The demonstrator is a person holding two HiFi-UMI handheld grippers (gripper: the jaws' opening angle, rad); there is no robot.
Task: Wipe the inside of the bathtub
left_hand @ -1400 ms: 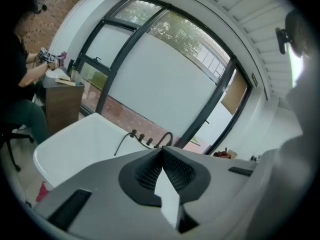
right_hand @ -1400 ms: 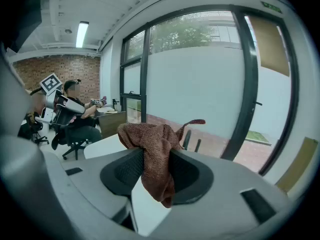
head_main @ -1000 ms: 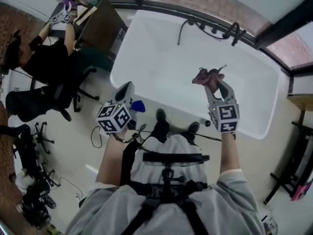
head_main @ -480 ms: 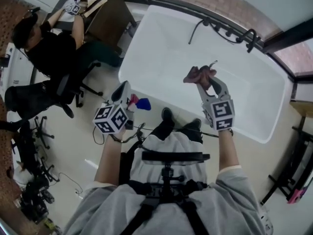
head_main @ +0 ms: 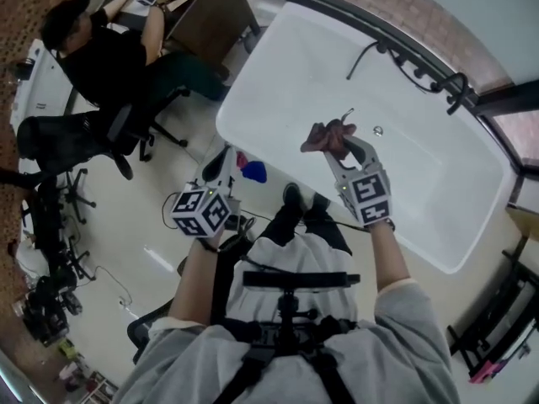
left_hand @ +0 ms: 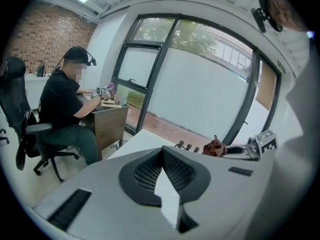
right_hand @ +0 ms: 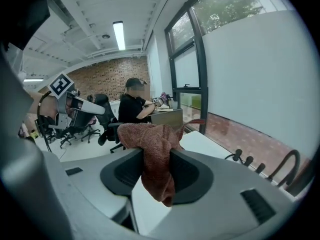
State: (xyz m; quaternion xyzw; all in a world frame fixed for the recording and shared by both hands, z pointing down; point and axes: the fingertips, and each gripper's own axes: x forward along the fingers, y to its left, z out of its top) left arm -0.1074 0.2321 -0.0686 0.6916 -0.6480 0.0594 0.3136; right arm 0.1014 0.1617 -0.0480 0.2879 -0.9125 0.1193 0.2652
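Grip on cloth [head_main: 325, 135] above bathtub [head_main: 282, 78]
Head view: right gripper [head_main: 338, 147] holds the brown cloth over the bathtub's inside; left gripper [head_main: 221, 163] hangs outside its near rim. Left gripper view: jaws together, empty. Right gripper view: jaws pinch the cloth.

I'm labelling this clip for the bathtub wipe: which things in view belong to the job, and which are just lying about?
Job in hand:
white bathtub
reddish-brown cloth, clamped in the right gripper
left gripper, shut and empty

Lying about:
small blue object on the floor
brown wooden desk with a seated person
black office chair
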